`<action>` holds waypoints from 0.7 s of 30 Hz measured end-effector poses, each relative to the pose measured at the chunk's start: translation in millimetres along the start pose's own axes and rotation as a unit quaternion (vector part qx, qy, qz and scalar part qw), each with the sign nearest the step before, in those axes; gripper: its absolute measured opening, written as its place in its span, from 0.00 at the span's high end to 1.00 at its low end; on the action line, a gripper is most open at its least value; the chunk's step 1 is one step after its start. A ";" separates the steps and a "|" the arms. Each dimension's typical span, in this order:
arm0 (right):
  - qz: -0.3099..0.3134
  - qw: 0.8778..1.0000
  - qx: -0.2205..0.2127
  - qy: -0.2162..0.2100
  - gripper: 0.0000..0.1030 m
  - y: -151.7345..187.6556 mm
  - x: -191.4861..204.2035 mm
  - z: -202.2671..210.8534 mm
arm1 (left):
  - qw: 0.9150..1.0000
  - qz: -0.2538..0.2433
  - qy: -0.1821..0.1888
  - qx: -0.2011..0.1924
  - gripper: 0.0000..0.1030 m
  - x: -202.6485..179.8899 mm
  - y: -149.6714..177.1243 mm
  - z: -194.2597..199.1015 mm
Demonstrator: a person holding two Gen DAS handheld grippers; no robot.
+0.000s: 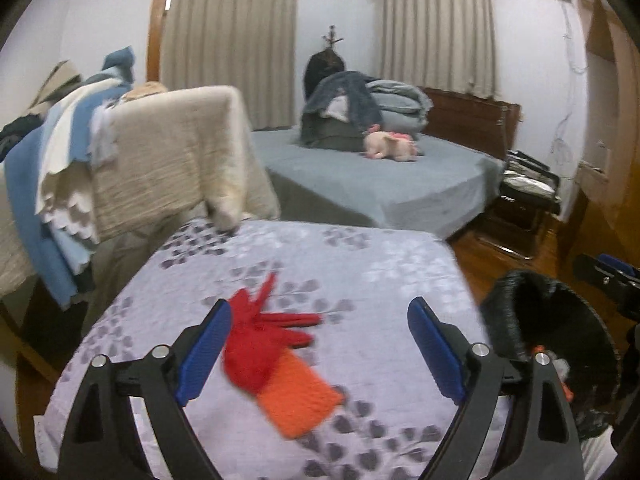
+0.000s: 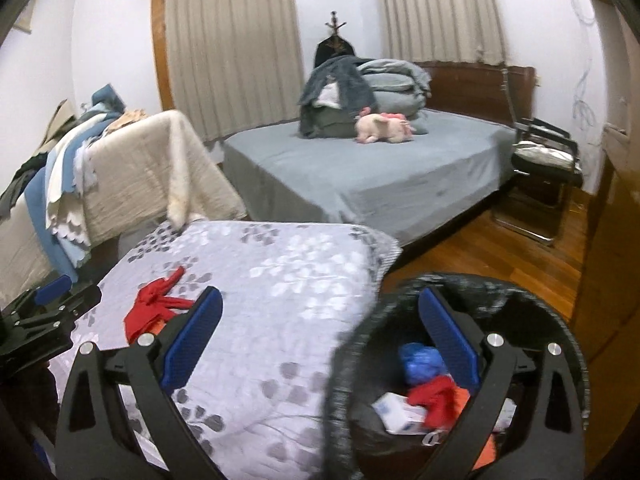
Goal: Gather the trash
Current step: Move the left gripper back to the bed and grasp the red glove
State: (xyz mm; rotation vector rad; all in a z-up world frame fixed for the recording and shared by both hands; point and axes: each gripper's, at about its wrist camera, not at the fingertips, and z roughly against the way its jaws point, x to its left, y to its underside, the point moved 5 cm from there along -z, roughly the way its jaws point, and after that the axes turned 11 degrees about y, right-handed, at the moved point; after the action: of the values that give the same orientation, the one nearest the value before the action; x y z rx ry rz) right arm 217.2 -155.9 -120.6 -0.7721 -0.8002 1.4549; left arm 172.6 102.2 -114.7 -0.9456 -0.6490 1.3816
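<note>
A red and orange glove (image 1: 260, 352) lies flat on the floral bedcover (image 1: 380, 264). My left gripper (image 1: 320, 306) hovers over it, open, its blue pads (image 1: 204, 352) on either side of the glove and not touching it. A black mesh bin (image 1: 504, 320) stands off the bed's right corner. In the right wrist view my right gripper (image 2: 320, 294) is open and empty, straddling the bin rim (image 2: 360, 344). Inside the bin lie a blue wad (image 2: 420, 360), a second red glove (image 2: 436, 396) and a white box (image 2: 400, 408). The glove on the bed (image 2: 148, 308) and my left gripper (image 2: 52, 308) show at the left.
A grey bed (image 2: 360, 176) with a pink plush toy (image 2: 380, 126) and piled bedding (image 2: 384, 80) lies beyond. Draped cloths (image 2: 132, 176) cover furniture at left. A folding chair (image 2: 548, 168) stands at right on the wooden floor (image 2: 500, 252).
</note>
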 end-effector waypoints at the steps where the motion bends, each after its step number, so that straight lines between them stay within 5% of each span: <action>1: 0.004 1.000 0.001 -0.004 0.07 0.4 9.4 -5.0 | 1.000 0.002 -0.005 0.001 0.16 6.5 2.1 -0.3; 21: 0.063 0.997 0.039 -0.018 0.07 18.4 86.9 -64.6 | 0.996 0.044 -0.023 0.073 0.27 84.3 44.7 -80.8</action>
State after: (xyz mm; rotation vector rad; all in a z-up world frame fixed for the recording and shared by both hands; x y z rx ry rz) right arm 258.9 -67.5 -170.7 -0.7494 -0.7276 1.6076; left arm 227.7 168.2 -205.4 -0.8364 -0.5389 1.5117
